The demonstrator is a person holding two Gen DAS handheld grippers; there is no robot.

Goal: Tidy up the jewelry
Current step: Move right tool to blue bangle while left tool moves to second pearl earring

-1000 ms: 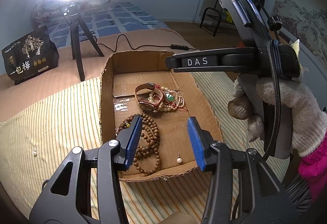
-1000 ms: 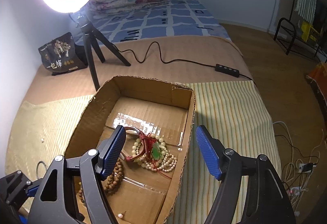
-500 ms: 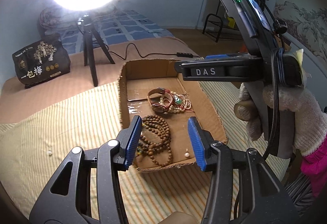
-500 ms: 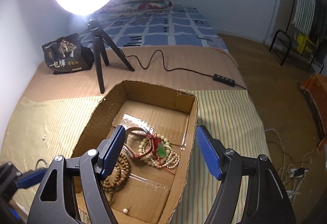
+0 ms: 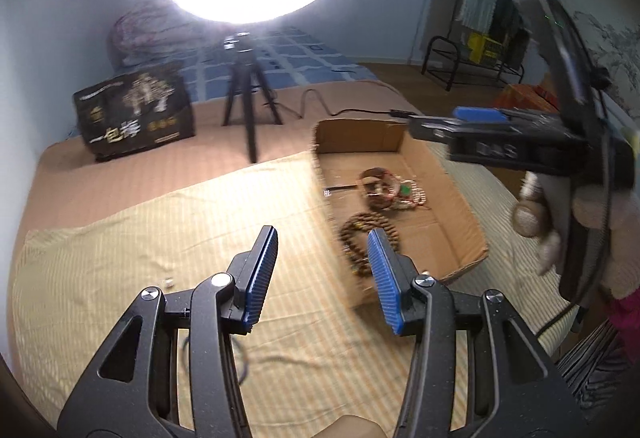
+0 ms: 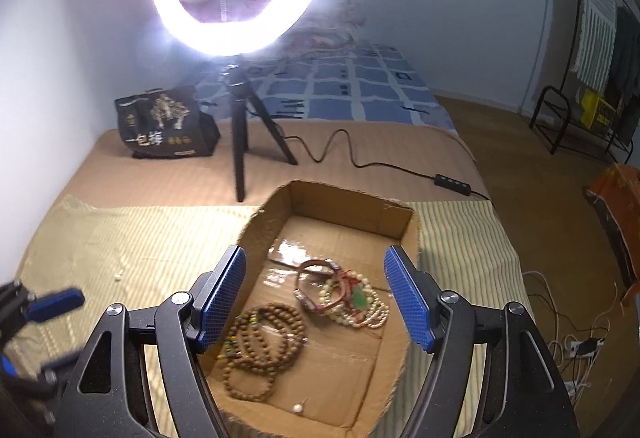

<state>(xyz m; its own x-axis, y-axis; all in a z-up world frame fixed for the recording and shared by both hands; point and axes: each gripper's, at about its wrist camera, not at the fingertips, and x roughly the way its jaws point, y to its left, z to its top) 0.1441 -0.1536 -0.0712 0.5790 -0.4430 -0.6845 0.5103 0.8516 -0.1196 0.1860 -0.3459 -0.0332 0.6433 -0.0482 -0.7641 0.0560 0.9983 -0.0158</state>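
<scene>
An open cardboard box (image 6: 348, 204) sits on a striped cloth and holds a brown wooden bead string (image 6: 260, 342), a red-strapped watch (image 6: 316, 286), a pale bead necklace with a green pendant (image 6: 360, 302) and a pearl earring (image 6: 297, 408). The box also shows in the left wrist view (image 5: 460, 198). My right gripper (image 6: 318, 302) is open and empty above the box. My left gripper (image 5: 320, 274) is open and empty over the cloth, left of the box. A small pearl (image 5: 167, 282) lies on the cloth to its left; it also shows in the right wrist view (image 6: 117, 275).
A lit ring light on a black tripod (image 6: 244, 142) stands behind the box, with its cable and switch (image 6: 452, 184) running right. A black printed bag (image 6: 164, 126) sits at the back left. The bed edge drops to the floor on the right.
My left gripper has swung left, off the box and over the cloth. My right gripper has pulled back and up, so more of the box shows.
</scene>
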